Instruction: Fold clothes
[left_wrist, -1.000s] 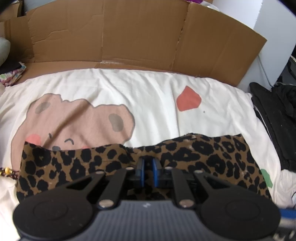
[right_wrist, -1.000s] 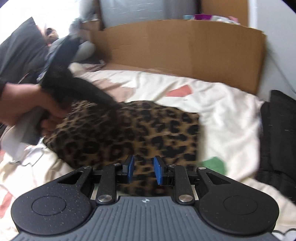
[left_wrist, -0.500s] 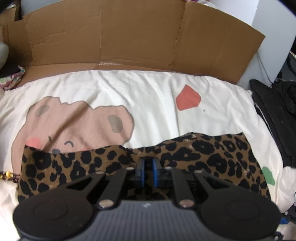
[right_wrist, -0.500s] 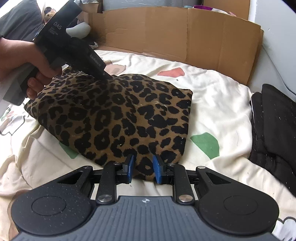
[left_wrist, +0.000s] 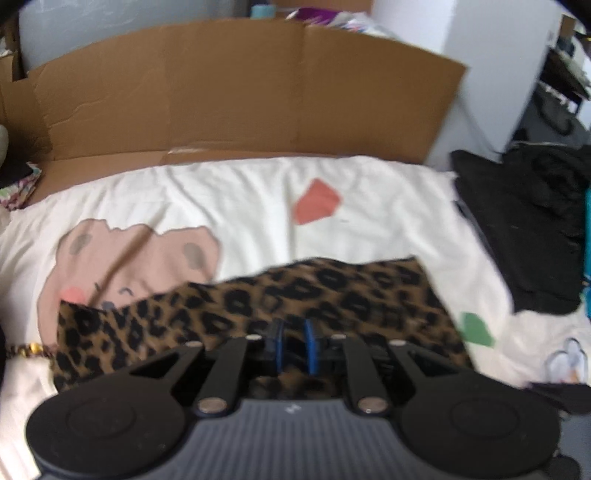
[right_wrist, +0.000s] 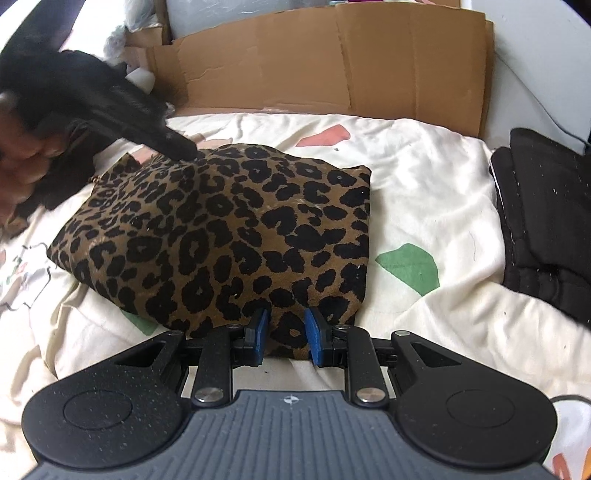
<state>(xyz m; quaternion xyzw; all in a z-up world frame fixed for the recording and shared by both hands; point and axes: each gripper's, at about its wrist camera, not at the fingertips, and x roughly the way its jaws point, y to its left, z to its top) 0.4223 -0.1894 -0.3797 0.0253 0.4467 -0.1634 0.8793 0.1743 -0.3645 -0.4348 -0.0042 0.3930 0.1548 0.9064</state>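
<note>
The folded leopard-print garment (right_wrist: 229, 236) is lying on a cream bedsheet (right_wrist: 424, 192) with coloured patches, a cardboard sheet (right_wrist: 332, 62) standing behind it. The right gripper (right_wrist: 286, 334) is sitting at the garment's near edge, its jaws part open with the fabric edge between the blue pads, seemingly pinched. The left gripper (left_wrist: 293, 345) is over the garment's far side, its jaws opening; blur hides whether cloth is caught. Folded black clothing (right_wrist: 546, 218) is lying alongside.
</note>
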